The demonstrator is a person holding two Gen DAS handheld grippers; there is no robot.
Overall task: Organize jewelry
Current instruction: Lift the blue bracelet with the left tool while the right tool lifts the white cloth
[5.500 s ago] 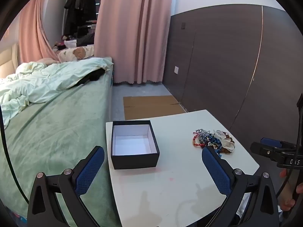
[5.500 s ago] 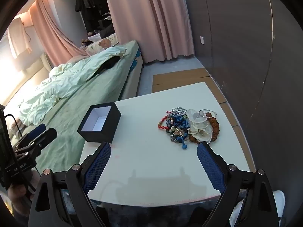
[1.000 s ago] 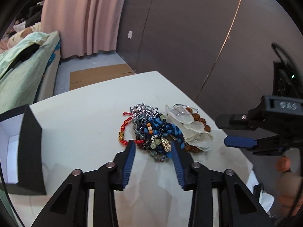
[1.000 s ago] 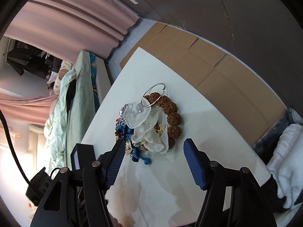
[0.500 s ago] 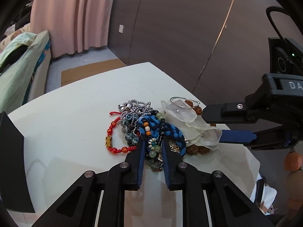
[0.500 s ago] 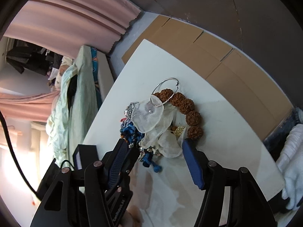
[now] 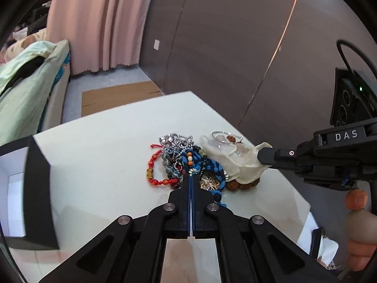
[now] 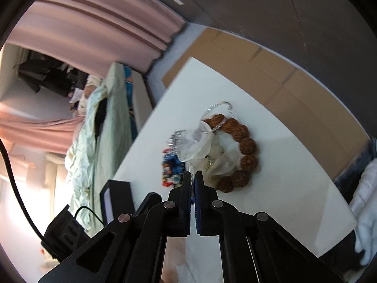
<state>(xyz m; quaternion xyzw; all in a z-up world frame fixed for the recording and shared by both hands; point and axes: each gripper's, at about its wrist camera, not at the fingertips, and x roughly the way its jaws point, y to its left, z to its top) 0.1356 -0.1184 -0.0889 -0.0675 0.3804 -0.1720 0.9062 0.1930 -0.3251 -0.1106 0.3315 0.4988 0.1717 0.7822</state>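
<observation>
Left gripper (image 7: 190,175): jaws clenched at the near edge of the jewelry pile (image 7: 200,162), apparently pinching a strand of the blue braided bracelet (image 7: 212,165), likely to pull one piece free of the tangle.
Right gripper (image 8: 192,176): closed on the sheer white pouch (image 8: 212,162), seemingly to separate it from the beads.
Jewelry: heaped at the centre of the white table (image 7: 99,155); red bead bracelet (image 7: 155,172) at 9 o'clock of the pile, brown bead bracelet (image 8: 245,151) at 3 o'clock, silver hoop (image 8: 219,108) at 12.
Black box (image 7: 35,188): open, well apart at 9 o'clock, presumably the destination.
Writing: "DAS" on the right tool's body.
</observation>
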